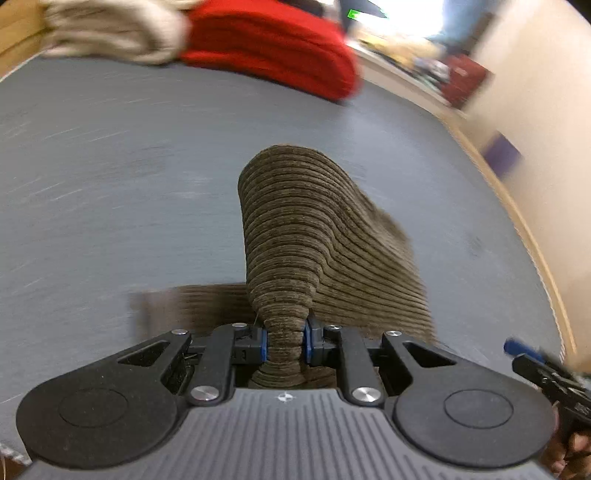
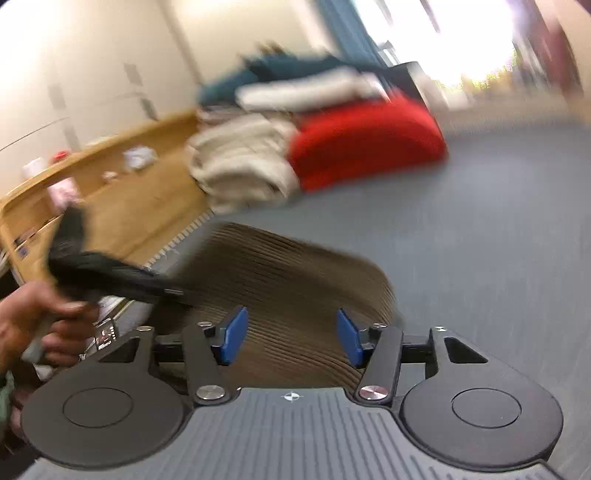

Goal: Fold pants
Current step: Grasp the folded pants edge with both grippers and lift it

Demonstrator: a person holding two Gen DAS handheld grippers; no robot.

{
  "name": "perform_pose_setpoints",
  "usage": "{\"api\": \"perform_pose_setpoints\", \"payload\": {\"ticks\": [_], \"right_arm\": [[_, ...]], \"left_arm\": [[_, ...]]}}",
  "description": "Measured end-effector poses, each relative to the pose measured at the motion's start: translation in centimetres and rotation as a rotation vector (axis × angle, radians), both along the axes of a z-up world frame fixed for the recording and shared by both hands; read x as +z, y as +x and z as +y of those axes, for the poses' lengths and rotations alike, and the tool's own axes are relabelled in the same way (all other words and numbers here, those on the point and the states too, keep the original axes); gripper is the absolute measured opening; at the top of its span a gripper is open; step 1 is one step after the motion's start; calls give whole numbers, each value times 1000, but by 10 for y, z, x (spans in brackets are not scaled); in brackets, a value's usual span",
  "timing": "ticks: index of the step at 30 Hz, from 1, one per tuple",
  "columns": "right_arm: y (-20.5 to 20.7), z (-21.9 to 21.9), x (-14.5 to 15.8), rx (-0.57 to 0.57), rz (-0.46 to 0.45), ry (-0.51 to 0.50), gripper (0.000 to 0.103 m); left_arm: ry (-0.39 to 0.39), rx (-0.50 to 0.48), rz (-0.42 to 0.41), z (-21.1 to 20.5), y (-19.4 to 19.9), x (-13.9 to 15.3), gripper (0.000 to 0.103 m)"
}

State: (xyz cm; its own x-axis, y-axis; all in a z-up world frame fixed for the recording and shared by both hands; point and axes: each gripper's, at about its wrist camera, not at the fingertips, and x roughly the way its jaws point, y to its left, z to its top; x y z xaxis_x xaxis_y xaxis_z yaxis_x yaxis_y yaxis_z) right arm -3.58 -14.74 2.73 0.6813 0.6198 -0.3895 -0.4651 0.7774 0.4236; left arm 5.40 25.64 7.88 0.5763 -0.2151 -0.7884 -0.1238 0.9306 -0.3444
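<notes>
Starting at your left, your left gripper is pinching a bunched fold of the brown corduroy pants between its blue pads, jaws drawn narrow around the cloth. From the pinch the pants are rising toward 12 o'clock and draping down toward 4 o'clock, with a flatter part lying on the grey bed at 9 o'clock of the pinch. Far off at 11 o'clock a cream pile is sitting against a red pile, which is lying at 12 o'clock. At 4 o'clock of that view's edge the tip of your other tool is just showing. Moving to your right, your right gripper is standing wide, its blue pads well apart and holding nothing. The pants are lying just beyond and beneath the gap, blurred by motion. At 9 o'clock your left hand is gripping the other tool's handle. At 11 o'clock the cream pile is touching the red pile at 12 o'clock, both resting on the bed.
</notes>
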Motion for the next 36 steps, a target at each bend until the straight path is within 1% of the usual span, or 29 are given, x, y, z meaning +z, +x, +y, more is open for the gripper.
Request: {"api": "perform_pose_setpoints", "payload": {"ticks": [2, 3, 4, 5, 6, 7, 9, 10, 12, 13, 15, 18, 20, 22, 23, 24, 25, 26, 27, 28, 29, 30, 31, 33, 36], "right_arm": [[21, 8, -19, -20, 127, 16, 60], [30, 14, -30, -27, 191, 25, 63], [39, 19, -42, -32, 253, 32, 63], [47, 23, -52, -31, 310, 45, 63], [49, 29, -62, -26, 345, 53, 64], [52, 34, -69, -20, 381, 59, 65], [55, 46, -80, -10, 438, 59, 74], [57, 50, -81, -8, 455, 60, 75], [63, 55, -85, -3, 478, 61, 77], [64, 59, -87, -4, 488, 56, 77], [72, 70, -94, -4, 515, 51, 79], [81, 75, -110, 8, 570, 69, 79], [85, 80, -114, 14, 585, 77, 79], [86, 84, -112, 8, 563, 72, 69], [87, 85, -110, 8, 545, 73, 58], [87, 85, -107, 7, 529, 75, 47], [87, 83, -104, 9, 514, 82, 42], [88, 82, -97, 14, 493, 90, 36], [87, 80, -88, 18, 467, 90, 33], [86, 79, -76, 16, 435, 83, 32], [86, 77, -63, 12, 398, 74, 30], [85, 72, -48, 6, 359, 72, 29], [86, 64, -33, -6, 327, 71, 29], [90, 42, -11, -42, 292, 56, 29], [92, -4, 20, -82, 236, 31, 29]], "left_arm": [[-31, 65, 31, 36, -3, -7, 23], [-58, 95, 53, 53, -5, -13, 34], [-79, 132, 75, 67, -6, -20, 52], [-87, 171, 87, 78, -7, -26, 63], [-99, 197, 84, 88, -7, -28, 80], [-129, 206, 74, 99, -3, -31, 87], [-204, 210, 100, 105, 1, -44, 88], [-211, 216, 122, 105, 4, -52, 89], [-193, 215, 167, 104, 13, -67, 89], [-198, 212, 184, 105, 18, -75, 90], [-251, 192, 202, 104, 24, -91, 94], [-303, 181, 217, 103, 30, -113, 94], [-295, 175, 219, 102, 34, -118, 94], [-292, 166, 210, 104, 36, -124, 88], [-291, 165, 209, 100, 40, -125, 86], [-291, 165, 206, 98, 42, -125, 80], [-288, 164, 202, 96, 44, -124, 75], [-283, 160, 195, 91, 45, -122, 71], [-286, 157, 181, 90, 45, -118, 63], [-303, 157, 165, 80, 53, -118, 52], [-344, 155, 144, 77, 55, -114, 46], [-398, 152, 122, 72, 59, -111, 44], [-427, 144, 105, 66, 61, -108, 44], [-452, 103, 59, 39, 78, -98, 44], [-484, 39, -6, -6, 104, -82, 44]]}}
